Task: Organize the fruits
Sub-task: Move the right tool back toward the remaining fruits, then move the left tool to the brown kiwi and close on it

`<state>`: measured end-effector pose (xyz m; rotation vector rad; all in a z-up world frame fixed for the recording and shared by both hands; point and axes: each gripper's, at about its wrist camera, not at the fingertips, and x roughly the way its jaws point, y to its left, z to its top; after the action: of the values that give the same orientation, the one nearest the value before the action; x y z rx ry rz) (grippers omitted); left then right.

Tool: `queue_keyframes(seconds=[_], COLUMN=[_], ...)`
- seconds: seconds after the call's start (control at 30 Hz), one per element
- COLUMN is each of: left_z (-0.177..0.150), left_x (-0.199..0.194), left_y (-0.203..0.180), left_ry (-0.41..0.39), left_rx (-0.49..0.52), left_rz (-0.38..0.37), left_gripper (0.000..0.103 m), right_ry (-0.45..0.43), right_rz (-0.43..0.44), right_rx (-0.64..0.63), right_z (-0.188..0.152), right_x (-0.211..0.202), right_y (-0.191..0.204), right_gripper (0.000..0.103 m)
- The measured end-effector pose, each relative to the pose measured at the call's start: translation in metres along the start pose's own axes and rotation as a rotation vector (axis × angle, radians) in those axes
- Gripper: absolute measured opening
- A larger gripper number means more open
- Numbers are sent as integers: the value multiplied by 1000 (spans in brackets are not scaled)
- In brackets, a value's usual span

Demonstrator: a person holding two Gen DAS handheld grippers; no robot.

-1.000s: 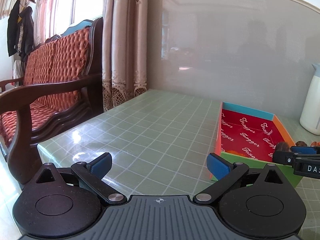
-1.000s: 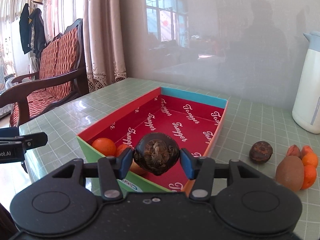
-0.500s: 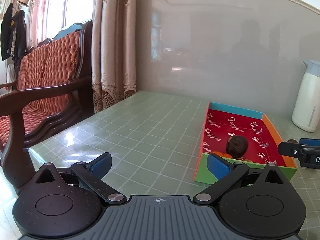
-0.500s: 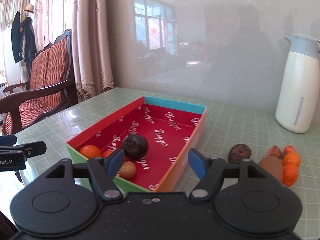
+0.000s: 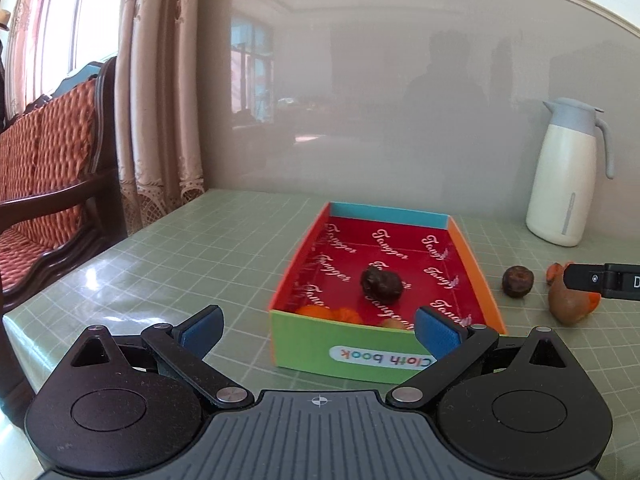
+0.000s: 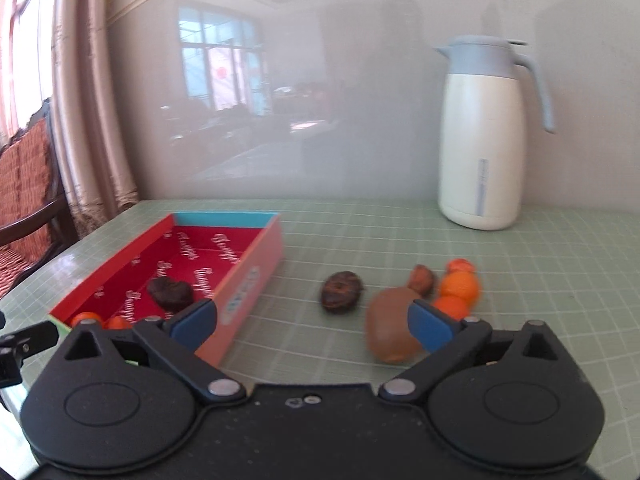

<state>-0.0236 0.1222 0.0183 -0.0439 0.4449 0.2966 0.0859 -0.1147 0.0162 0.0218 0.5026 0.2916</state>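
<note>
right tool (image 6: 310, 322): released, jaws just opened wide, nothing between them
left tool (image 5: 318, 330): released, empty
dark fruit (image 6: 170, 292): dropped, now in box (image 6: 248, 284) at ten o'clock
next: loose fruit (image 6: 342, 292) on table (image 6: 400, 240) at twelve o'clock

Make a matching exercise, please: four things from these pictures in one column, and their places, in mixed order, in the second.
Things:
1. kiwi
2. white thermos jug
3. dark wrinkled fruit
4. wooden sofa

Places:
A. beside the table, by the curtain
B. inside the red-lined box
C. on the table, next to the small oranges
D. at the table's back edge, against the wall

Pairs: 1-C, 2-D, 3-B, 4-A
</note>
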Motion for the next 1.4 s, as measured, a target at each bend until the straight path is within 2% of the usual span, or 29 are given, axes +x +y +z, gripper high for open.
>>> queue_keyframes(seconds=[0.37,0.47,0.63,0.97,1.1,1.4], left_z=[-3,-4,-5,-7,-3,4], left_x=[-3,-2,3,18,34,69], left_y=[-78,-99,-133,-185,-206,-228], left_ry=[-38,-37,-14,25,37,98], left_rx=[151,181,223,284,301,245], left_rz=[-147,-192,-256,-366,-387,-399], left_gripper=[101,101,101,101,101,98], right_ry=[2,1,-3,-13,-25,-34], right_rz=[-209,-273,-330,-372,-369,-365], right_rx=[102,111,132,177,190,215], right_z=[-6,-10,-17,-26,-27,-28], right_x=[-21,-28,-42,-65,-72,-77], right_y=[-69,-86,-111,-143,-150,-158], right_gripper=[103,103,103,103,103,103])
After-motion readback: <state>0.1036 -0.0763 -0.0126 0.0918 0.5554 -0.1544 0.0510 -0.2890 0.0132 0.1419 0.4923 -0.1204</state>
